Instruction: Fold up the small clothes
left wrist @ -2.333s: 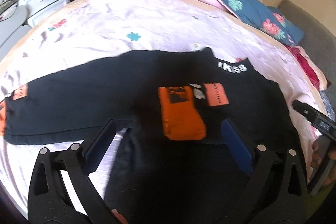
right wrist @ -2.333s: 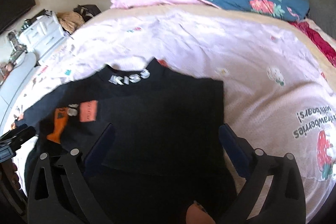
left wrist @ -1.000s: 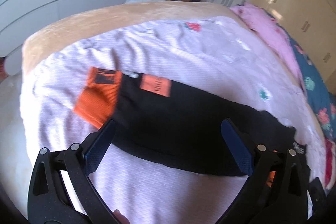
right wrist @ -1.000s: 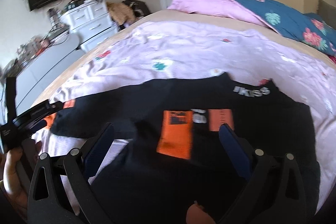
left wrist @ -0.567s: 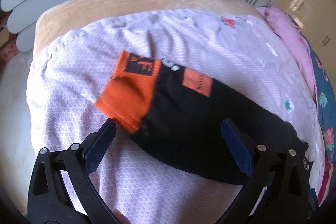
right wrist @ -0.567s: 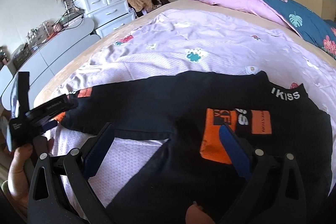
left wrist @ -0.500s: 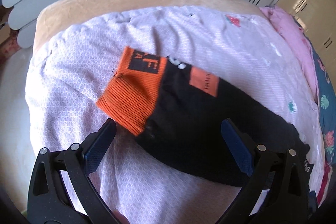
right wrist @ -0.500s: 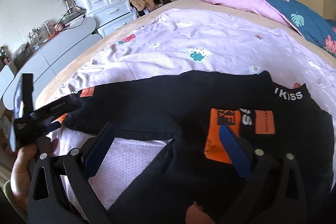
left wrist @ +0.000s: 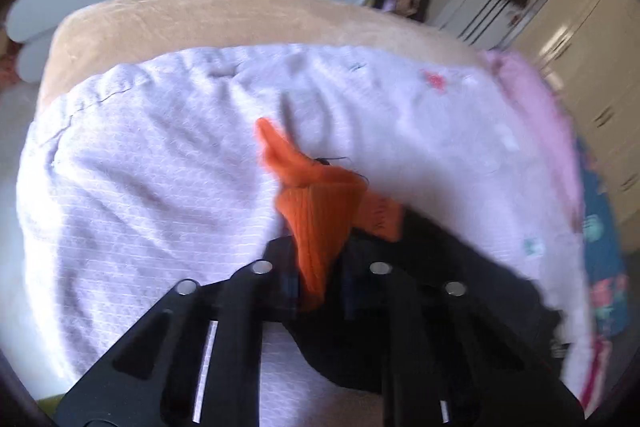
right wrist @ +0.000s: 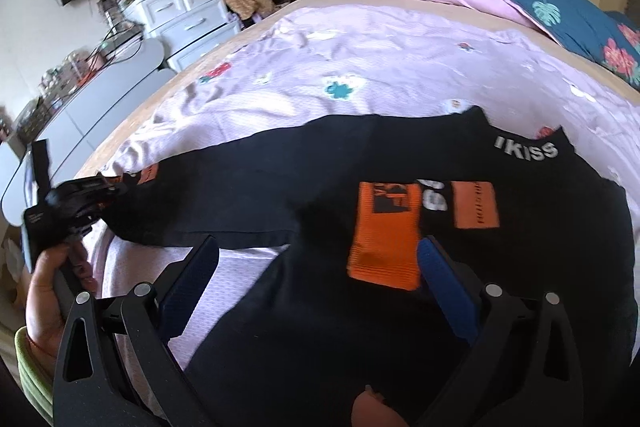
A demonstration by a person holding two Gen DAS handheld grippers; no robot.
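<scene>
Near the foot corner of the bed (right wrist: 400, 39), a black sweatshirt (right wrist: 280, 187) lies spread on the lilac sheet. Left gripper (left wrist: 318, 287) is pinched tight on the bunched orange cuff (left wrist: 320, 215) of the outstretched sleeve. Right gripper (right wrist: 318, 279) hovers wide apart, empty, over the sweatshirt's body, beside the folded-in sleeve's cuff (right wrist: 384, 235).

Right tongs (right wrist: 316, 283) wide open over black shirt (right wrist: 400, 227) flat on bed (right wrist: 360, 59); left tongs (right wrist: 116, 189) clamped on orange cuff (right wrist: 146, 175).
</scene>
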